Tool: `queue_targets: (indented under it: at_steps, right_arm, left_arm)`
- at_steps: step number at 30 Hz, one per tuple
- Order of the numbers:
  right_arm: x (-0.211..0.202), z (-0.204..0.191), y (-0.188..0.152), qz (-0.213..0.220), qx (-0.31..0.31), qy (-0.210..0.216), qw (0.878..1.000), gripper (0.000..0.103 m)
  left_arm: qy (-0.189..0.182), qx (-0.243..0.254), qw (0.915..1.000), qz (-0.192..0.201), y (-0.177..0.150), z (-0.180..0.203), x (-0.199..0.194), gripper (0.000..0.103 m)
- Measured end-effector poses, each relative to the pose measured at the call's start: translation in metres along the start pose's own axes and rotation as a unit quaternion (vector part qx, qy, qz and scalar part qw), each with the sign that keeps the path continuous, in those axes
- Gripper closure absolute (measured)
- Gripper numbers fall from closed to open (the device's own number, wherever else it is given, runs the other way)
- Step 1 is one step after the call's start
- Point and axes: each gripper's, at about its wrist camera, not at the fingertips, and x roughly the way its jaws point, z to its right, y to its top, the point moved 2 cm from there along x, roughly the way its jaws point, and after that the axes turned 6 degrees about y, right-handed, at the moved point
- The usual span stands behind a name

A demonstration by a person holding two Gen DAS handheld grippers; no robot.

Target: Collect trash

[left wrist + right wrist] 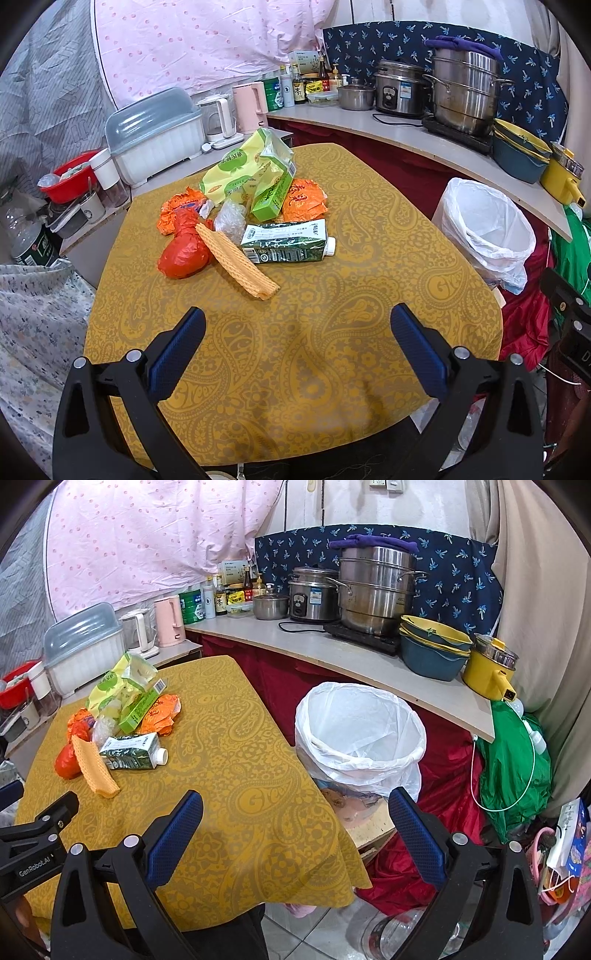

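Both hand-held grippers, left (297, 325) and right (295, 806), gape empty; trash pile (243, 210) overlaps, hiding lower wrappers.

Domestic kitchen corner, cramped and improvised. Along the upper right of the frame, a curved worktop (332, 653) carrying a stacked steel steamer (376, 590) on a hob, a rice cooker (313, 596), a small lidded pot (270, 605), nested bowls (434, 646) and a yellow electric pot (489, 670). Further left, sauce bottles (221, 600), a pink kettle (169, 622) and a covered dish rack (85, 646). Behind, upper left, a pink dotted sheet (147, 535) hung as a screen; patterned blue cloth (454, 572) as splashback. Centre, a table under a yellow paisley cloth (295, 350); beside it, lower right, a lined waste bin (360, 734).
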Motion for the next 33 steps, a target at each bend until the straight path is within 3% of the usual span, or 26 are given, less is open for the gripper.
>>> queue_targets:
  at_steps: [33]
  right_arm:
    - [0.024,-0.005,0.012,0.006,-0.007,0.014,1.0,0.007]
  left_arm:
    - [0.006,0.0,1.0,-0.001,0.013,0.008,0.007,0.007]
